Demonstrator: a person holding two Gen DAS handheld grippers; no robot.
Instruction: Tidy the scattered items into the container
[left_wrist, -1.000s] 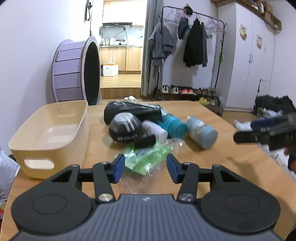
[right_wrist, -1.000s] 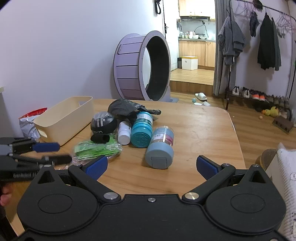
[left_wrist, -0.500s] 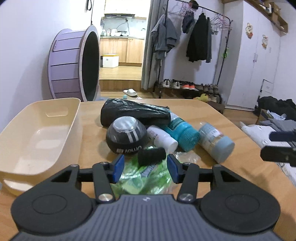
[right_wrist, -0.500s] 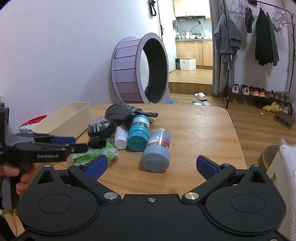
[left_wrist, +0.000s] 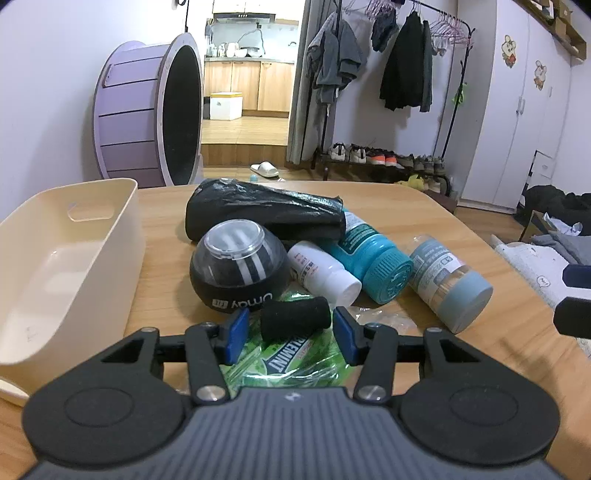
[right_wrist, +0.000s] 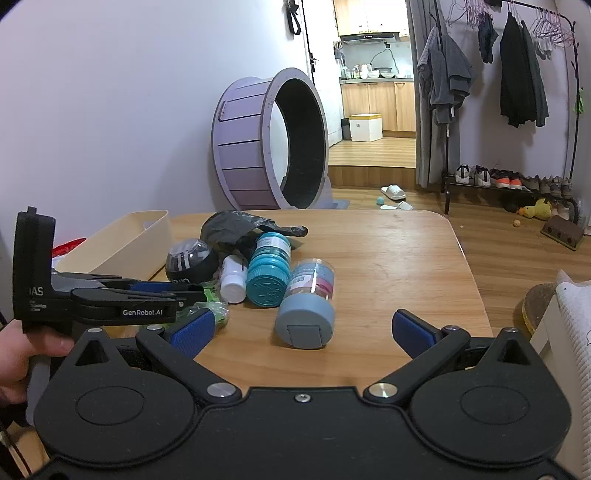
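Observation:
A cream container (left_wrist: 133, 236) stands at the table's left with nothing in it. Beside it lies a pile: a black ball with a clear top (left_wrist: 238, 266), a white bottle (left_wrist: 325, 273), a teal bottle (left_wrist: 373, 262), a blue-capped jar (left_wrist: 450, 280), a black plastic bag (left_wrist: 266, 210) and a green mint packet (left_wrist: 288, 362). A short black foam roll (left_wrist: 295, 317) rests on the packet. My left gripper (left_wrist: 290, 332) is open with that roll between its pads, small gaps on both sides. My right gripper (right_wrist: 303, 328) stands wide open, just short of the blue-capped jar (right_wrist: 306, 314).
A wooden table (right_wrist: 388, 258) carries everything; its right edge is close to the jar. A purple wheel (right_wrist: 266, 140) stands on the floor behind, with a clothes rack (left_wrist: 406, 74) and shoes further back. A hand (right_wrist: 22, 354) holds the left gripper.
The left gripper has moved forward over the green packet, and the black roll now sits between its pads. The right gripper has stayed nearly in place.

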